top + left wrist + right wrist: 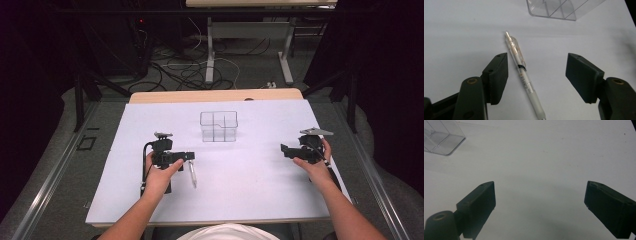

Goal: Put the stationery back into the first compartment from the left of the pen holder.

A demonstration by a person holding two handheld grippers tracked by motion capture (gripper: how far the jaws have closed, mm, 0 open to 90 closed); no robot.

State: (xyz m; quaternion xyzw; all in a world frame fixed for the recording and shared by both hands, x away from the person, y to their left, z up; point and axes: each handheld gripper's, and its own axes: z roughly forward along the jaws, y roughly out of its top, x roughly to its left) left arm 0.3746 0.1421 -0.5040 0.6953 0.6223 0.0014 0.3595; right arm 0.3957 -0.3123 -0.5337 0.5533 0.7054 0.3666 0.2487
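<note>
A clear-barrelled pen [522, 73] lies flat on the white bench [250, 195], between the jaws of the left gripper [536, 75], which stand apart with neither pad touching it. Farther back on the bench stands a clear divided organiser [218, 126]. The right gripper [540, 207] hovers well to the right over bare bench, wide open and holding nothing

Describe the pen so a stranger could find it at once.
On the white table, look near the left gripper, in front of the clear organizer. The pen lies flat between the open jaws, untouched: slim, translucent white, with a clip and a black band.
</note>
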